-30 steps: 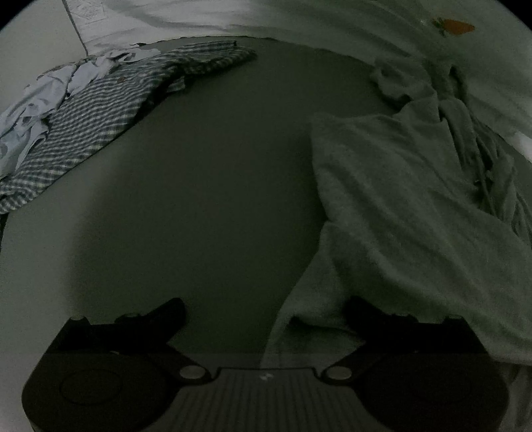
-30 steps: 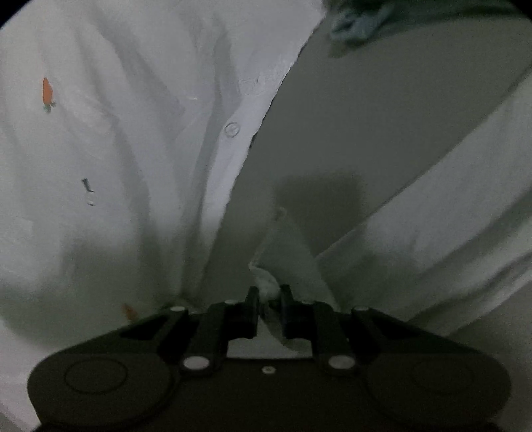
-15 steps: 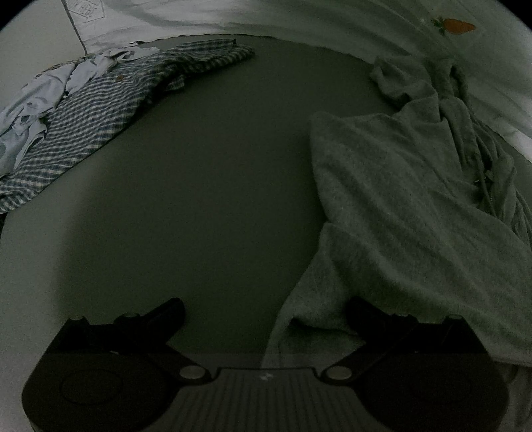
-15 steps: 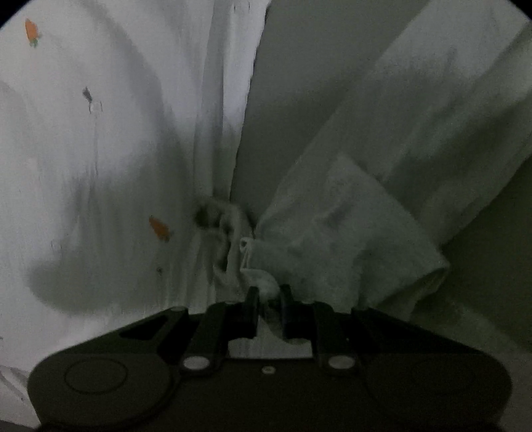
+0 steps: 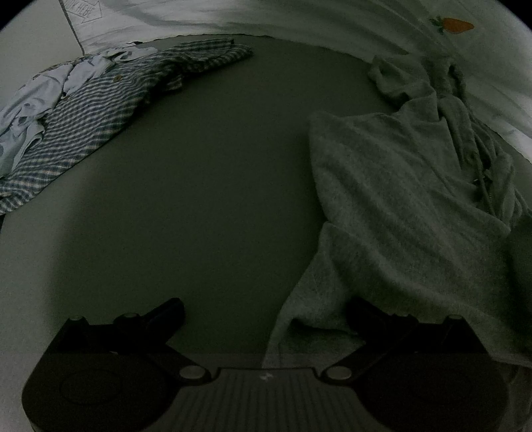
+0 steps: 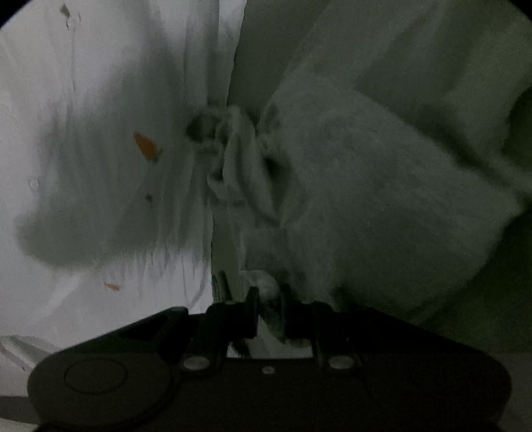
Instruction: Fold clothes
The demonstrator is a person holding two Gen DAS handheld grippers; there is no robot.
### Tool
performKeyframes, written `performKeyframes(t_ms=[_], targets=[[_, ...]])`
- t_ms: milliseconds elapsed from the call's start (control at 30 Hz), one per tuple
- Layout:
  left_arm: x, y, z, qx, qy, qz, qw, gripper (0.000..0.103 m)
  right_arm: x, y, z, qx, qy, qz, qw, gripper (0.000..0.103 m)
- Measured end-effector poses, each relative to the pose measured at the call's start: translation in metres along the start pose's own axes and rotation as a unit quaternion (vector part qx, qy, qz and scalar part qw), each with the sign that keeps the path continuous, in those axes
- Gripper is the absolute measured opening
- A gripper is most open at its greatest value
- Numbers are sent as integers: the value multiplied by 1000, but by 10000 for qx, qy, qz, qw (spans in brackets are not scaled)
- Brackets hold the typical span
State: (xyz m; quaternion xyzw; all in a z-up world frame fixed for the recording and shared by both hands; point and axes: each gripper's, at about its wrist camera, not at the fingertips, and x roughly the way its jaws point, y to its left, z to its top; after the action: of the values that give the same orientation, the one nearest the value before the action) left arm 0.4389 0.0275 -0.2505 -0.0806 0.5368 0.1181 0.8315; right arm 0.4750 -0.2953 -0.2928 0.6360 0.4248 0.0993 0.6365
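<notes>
A grey fleece garment (image 5: 399,206) lies spread over the right half of the dark surface in the left wrist view. My left gripper (image 5: 266,309) is open, its right finger resting on the garment's near hem and its left finger on bare surface. In the right wrist view my right gripper (image 6: 267,295) is shut on a pinch of the same grey fleece garment (image 6: 382,186), which bunches up in front of the fingers. Its folded part hangs to the right.
A blue checked shirt (image 5: 109,109) and a pale blue garment (image 5: 36,96) lie crumpled at the far left. A white sheet with small orange carrot prints (image 6: 83,133) lies beside the fleece and along the far edge (image 5: 332,30).
My right gripper has carried the pinched fleece over itself, so the cloth now bunches close in front. The left gripper has barely moved.
</notes>
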Motion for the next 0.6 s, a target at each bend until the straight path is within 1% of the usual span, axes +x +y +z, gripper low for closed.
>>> performKeyframes(t_ms=[267, 367, 467, 533, 600], targets=[[0, -1, -1, 1, -1, 5, 10000, 103, 54, 15, -22, -172, 706, 50, 9973, 13], [0, -1, 0, 4, 5, 5, 10000, 103, 74, 20, -29, -214, 899, 46, 9957, 13], [0, -1, 0, 4, 7, 6, 10000, 103, 85, 22, -30, -260, 984, -88, 9948, 14], [0, -1, 0, 5, 4, 6, 10000, 103, 91, 22, -30, -291, 1027, -194, 9941, 21], [0, -1, 0, 3, -1, 7, 10000, 103, 97, 23, -31, -322, 1071, -300, 9933, 40]])
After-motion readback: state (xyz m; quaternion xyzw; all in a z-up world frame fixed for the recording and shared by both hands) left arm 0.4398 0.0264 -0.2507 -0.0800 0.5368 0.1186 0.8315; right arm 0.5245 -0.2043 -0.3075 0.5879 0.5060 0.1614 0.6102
